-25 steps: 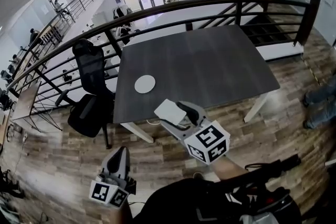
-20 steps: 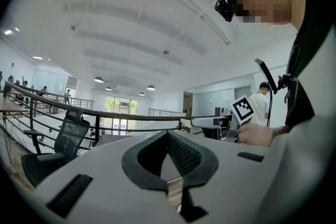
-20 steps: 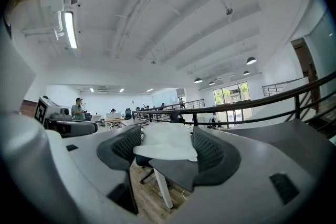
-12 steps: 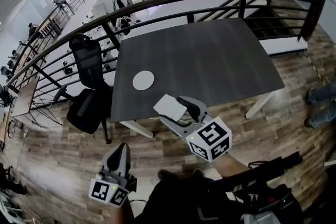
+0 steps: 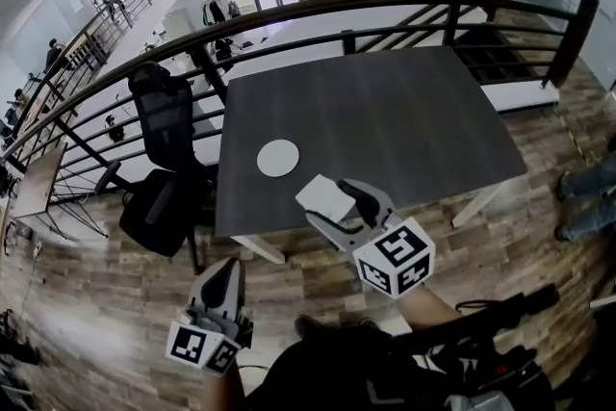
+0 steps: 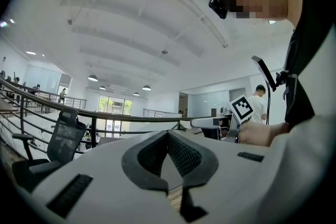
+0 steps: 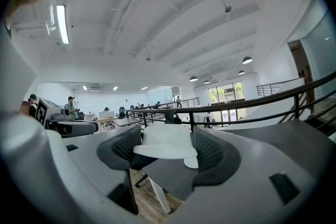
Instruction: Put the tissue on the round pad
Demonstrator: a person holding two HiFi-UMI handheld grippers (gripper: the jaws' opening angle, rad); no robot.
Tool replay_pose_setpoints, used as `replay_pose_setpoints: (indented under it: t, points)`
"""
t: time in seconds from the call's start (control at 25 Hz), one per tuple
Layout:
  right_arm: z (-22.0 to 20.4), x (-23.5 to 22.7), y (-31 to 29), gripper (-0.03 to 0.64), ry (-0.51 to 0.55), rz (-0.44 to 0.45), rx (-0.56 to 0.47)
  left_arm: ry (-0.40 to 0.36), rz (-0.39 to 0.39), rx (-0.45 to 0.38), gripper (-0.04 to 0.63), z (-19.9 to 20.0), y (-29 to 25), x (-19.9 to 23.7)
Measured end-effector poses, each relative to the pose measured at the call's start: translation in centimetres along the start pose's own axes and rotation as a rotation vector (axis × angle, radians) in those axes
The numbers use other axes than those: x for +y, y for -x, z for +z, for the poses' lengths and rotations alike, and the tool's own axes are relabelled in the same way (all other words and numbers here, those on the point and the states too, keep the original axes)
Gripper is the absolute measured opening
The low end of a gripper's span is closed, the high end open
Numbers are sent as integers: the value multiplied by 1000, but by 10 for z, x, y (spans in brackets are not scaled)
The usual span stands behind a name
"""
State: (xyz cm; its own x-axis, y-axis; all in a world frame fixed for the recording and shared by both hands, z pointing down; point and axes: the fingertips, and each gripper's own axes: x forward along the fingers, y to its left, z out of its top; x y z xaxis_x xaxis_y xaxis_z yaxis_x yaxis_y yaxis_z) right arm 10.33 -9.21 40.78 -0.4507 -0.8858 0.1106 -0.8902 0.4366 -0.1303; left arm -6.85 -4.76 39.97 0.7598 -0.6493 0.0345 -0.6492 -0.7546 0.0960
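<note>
A folded white tissue is held between the jaws of my right gripper, just off the near edge of the dark table. In the right gripper view the tissue spans the gap between both pads. The round white pad lies flat on the table's near left part, up and to the left of the tissue; the round pad also peeks out below the tissue. My left gripper hangs low over the wooden floor, jaws together with nothing in them.
A black office chair stands left of the table. A dark metal railing curves behind the table. Wooden floor lies under both grippers. A person's legs show at the right edge.
The view has shifted slightly; my right gripper with the tissue sits a little to the right and lower in the picture. The left gripper has barely moved.
</note>
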Motion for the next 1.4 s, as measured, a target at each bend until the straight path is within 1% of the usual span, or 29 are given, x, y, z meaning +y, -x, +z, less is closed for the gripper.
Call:
replay_pose_setpoints:
  t: [0.16, 0.24, 0.28, 0.4, 0.52, 0.64, 0.8, 0.92, 1.12, 1.28, 1.4]
  points:
    - [5, 10, -20, 314, 3, -25, -4, 11, -38, -18, 5, 8, -1, 24]
    - [5, 16, -30, 314, 5, -43, -4, 21, -71, -45, 5, 14, 1, 34]
    - [4, 21, -35, 314, 6, -52, -3, 21, -79, -46, 5, 13, 3, 43]
    - [1, 37, -53, 314, 8, -74, 2, 4, -76, -13, 5, 1, 15, 76]
    - [1, 52, -67, 314, 7, -92, 6, 3, -115, -21, 5, 4, 24, 95]
    - [4, 70, -80, 314, 13, -114, -5, -18, -145, -33, 5, 10, 35, 113]
    - [10, 67, -79, 314, 2, -115, -28, -35, -171, -33, 5, 12, 28, 112]
    - [8, 64, -77, 314, -23, -116, -32, -31, -182, -29, 5, 11, 23, 113]
    - [7, 60, -75, 314, -15, -143, -21, -19, -202, -24, 5, 8, 18, 111]
    - [13, 58, -76, 314, -3, -150, -24, -12, -204, -27, 5, 11, 19, 108]
    - [18, 65, -91, 314, 5, -139, -25, -11, -190, -35, 5, 15, 25, 119]
